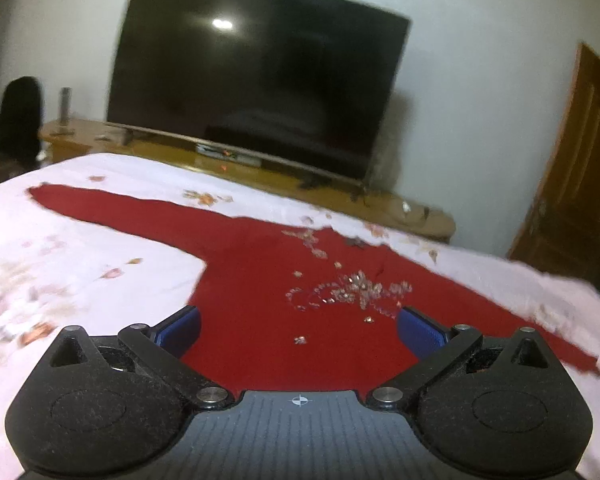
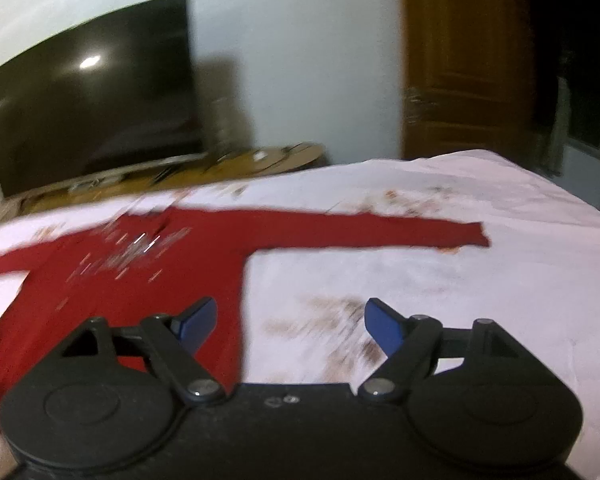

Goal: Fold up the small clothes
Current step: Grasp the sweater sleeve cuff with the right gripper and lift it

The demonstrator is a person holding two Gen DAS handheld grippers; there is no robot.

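Left gripper [image 1: 299, 327]: nearest the lens at 6 o'clock in the left wrist view; its 2 blue pads [image 1: 184, 330] stand wide apart and grasp nothing, held over the lower body of the garment.
Right gripper [image 2: 290, 326]: at 6 o'clock in the right wrist view, released, 2 blue fingers [image 2: 384, 326] spread, nothing between them; the left finger lies over red cloth, the right one over bare sheet.
Red top [image 1: 260, 276]: long-sleeved, spread flat on the bed with both sleeves stretched out, 1 toward 10 o'clock and 1 toward 4 o'clock in the left wrist view; shiny sequin-like decoration on the chest.
Right sleeve [image 2: 380, 230]: runs toward 3 o'clock in the right wrist view.
Bedsheet [image 1: 80, 248]: white with a faint floral print, under the top.
Television [image 1: 256, 92]: dark screen at 12 o'clock, on a wooden stand [image 1: 420, 216] beyond the bed.
Door [image 1: 572, 160]: brown wood, at 3 o'clock.
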